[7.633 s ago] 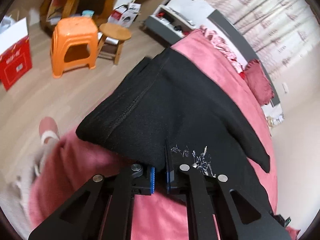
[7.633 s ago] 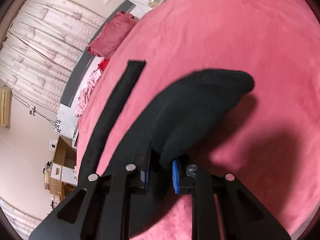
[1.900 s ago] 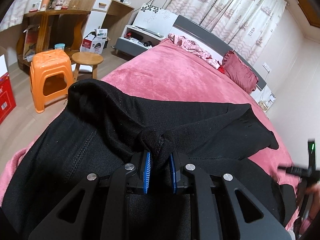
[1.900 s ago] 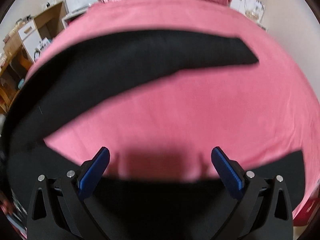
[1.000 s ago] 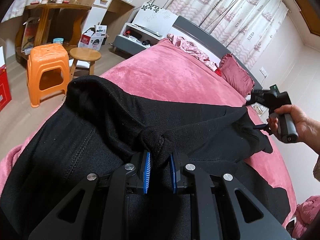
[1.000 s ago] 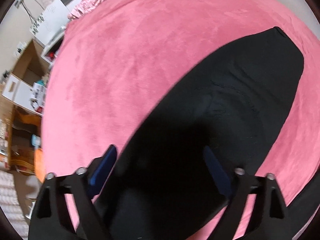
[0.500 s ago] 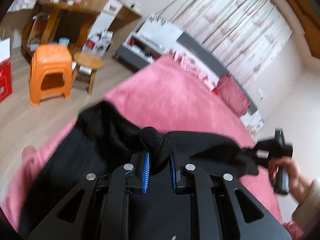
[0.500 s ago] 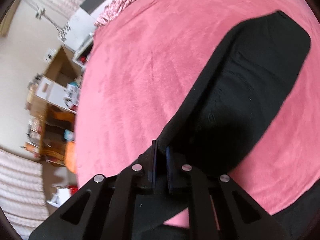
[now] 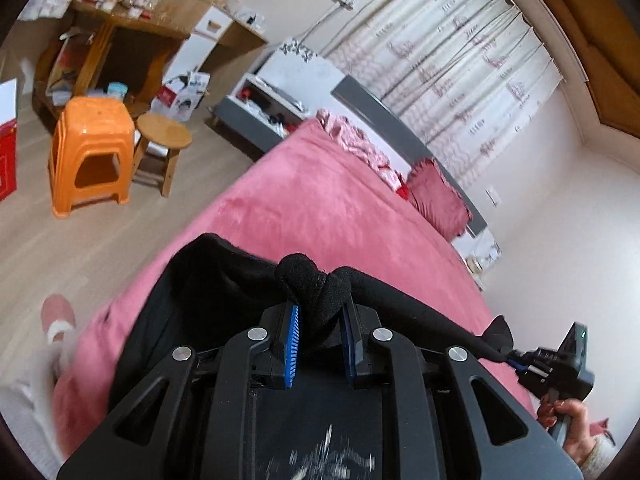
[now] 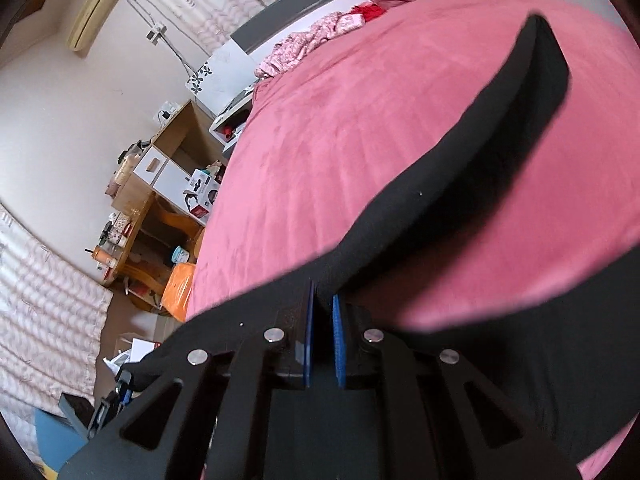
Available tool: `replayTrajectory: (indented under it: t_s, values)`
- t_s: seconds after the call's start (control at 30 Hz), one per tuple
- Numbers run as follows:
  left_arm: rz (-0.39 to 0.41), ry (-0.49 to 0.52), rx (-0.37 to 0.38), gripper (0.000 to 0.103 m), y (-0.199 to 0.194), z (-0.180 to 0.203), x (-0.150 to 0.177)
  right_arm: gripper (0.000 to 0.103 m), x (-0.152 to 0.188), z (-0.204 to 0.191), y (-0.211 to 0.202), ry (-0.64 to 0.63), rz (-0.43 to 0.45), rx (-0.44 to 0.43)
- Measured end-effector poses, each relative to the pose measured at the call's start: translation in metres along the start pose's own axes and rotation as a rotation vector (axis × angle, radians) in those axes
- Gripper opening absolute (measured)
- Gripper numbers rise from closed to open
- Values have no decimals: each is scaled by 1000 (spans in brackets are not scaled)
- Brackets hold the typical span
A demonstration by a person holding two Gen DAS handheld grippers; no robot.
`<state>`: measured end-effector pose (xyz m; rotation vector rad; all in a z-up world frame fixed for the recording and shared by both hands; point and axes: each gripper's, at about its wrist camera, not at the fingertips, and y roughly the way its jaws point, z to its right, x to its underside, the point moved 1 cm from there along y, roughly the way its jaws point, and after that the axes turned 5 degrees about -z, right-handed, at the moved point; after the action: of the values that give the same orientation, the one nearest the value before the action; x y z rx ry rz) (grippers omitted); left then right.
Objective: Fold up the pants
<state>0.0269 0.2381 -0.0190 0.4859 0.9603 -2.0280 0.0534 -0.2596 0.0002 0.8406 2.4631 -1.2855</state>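
1. Pants [image 9: 224,292], black, lie over the near part of the pink bed [image 9: 320,208] in the left wrist view, and a bunched fold of them rises above the bed between the blue pads [image 9: 291,344] of the left gripper [image 9: 318,346].
2. That left gripper is clenched on the bunched fold, with cloth filling the narrow gap between its two fingers.
3. From this fold a taut black strip of the pants runs across the near edge of the bed to the right gripper [image 9: 516,362], held in a hand [image 9: 568,424] at the lower right.
4. Beyond the far side of the bed stand curtains [image 9: 460,64] and a grey headboard; a dark pink pillow [image 9: 436,196] lies at the head of the bed.
5. On the floor left of the bed stand an orange stool [image 9: 92,152] and a round wooden stool [image 9: 164,136], with a wooden desk [image 9: 120,36] behind them.
6. In the right wrist view the pants [image 10: 480,168] stretch over the bed [image 10: 360,120] from its far right part down to the right gripper [image 10: 321,344].
7. That gripper is clamped on a thin edge of the black cloth, its blue pads [image 10: 339,344] almost together.
8. More black cloth hangs near the foot of the bed, to the lower right of that gripper.
9. At the lower left, off the bed, the left gripper [image 10: 120,384] shows with a taut strip of pants reaching it.
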Motion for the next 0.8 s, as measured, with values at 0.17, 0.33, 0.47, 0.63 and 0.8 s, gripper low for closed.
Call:
replayTrajectory:
  t_s: [0.17, 0.33, 0.47, 0.63, 0.8]
  values:
    - [-93, -84, -21, 17, -10, -24, 24, 8, 66, 27, 2, 14, -43, 22]
    - [-150, -193, 1, 18, -13, -42, 36, 8, 89, 59, 19, 121, -110, -13]
    - [-163, -215, 21, 38, -19, -36, 37, 13, 86, 54, 23, 63, -96, -1]
    - [-129, -372, 135, 86, -37, -41, 39, 55, 88, 64, 29, 132, -102, -89]
    - [-150, -431, 139, 86, -37, -45, 39, 71, 74, 81, 19, 193, -20, -113]
